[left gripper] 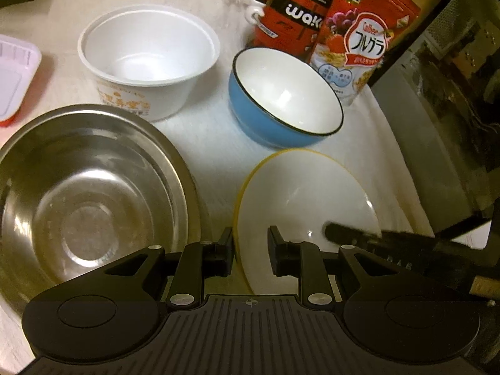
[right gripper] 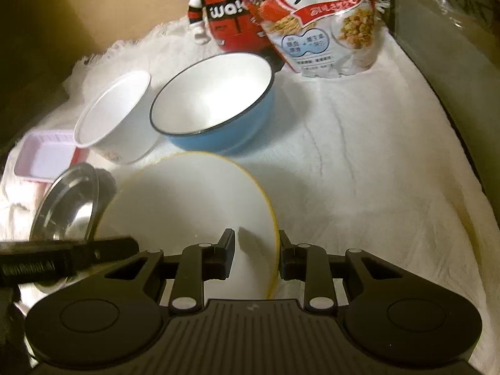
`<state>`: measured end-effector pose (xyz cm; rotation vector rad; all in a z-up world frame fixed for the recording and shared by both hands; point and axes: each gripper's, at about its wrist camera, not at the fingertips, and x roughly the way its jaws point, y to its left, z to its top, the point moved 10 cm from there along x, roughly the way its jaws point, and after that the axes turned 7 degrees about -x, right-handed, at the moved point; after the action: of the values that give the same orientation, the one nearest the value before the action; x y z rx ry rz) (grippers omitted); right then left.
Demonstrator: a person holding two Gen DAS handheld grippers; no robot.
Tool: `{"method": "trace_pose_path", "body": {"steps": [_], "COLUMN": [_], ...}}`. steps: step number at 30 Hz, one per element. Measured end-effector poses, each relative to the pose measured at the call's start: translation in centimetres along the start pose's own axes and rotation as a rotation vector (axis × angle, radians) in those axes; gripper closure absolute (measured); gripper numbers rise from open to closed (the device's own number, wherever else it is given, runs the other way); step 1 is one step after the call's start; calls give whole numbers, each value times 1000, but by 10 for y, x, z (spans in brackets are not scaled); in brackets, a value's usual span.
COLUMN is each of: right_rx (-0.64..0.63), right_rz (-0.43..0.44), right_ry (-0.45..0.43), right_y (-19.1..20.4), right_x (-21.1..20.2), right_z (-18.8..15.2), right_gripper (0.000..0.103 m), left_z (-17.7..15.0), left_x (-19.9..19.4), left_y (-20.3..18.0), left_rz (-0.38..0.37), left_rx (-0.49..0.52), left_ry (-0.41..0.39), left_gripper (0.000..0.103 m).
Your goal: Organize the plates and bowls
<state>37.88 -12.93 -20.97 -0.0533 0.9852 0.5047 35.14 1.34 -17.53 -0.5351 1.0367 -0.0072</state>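
Between the black left gripper's (left gripper: pixel 250 250) fingers sits a white plate (left gripper: pixel 306 200) with a thin yellow rim. Beyond it stands a bowl (left gripper: pixel 281 100), blue outside, white inside, black-edged; to the left, a bare silvery steel bowl (left gripper: pixel 90 187). Farther off: a white cup (left gripper: pixel 147 59) with orange print and a red-and-white cereal bag (left gripper: pixel 359 31).

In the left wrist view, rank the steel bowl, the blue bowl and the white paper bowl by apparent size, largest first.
1. steel bowl, clearly largest, though it also sits nearest the camera.
2 and 3. white paper bowl and blue bowl look alike; unranked.
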Motion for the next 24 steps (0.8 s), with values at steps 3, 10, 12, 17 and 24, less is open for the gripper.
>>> {"method": "trace_pose_path", "body": {"steps": [3,10,12,17,24], "right_rx": [-19,-24,-38,-65,-43], "right_rz": [-9,-8,-20,-75,-118], "right_ry": [-10,-41,-64,-162,-187], "right_y": [1,1,4,9,3], "right_x": [0,-14,-20,-45,-63], "right_z": [-2,6,12,35,82], "right_gripper": [76,76,75,72,62], "left_z": [0,16,28,65,104], "left_x": [0,-28,-35,-40,5], "left_y": [-4,-4,-5,-11,-17], "left_rz": [9,-2,-20,-83,-90], "left_rx": [29,39,40,27,-43], "left_ry": [7,-38,-55,-105,-39], "left_gripper": [79,74,74,74,74]}}
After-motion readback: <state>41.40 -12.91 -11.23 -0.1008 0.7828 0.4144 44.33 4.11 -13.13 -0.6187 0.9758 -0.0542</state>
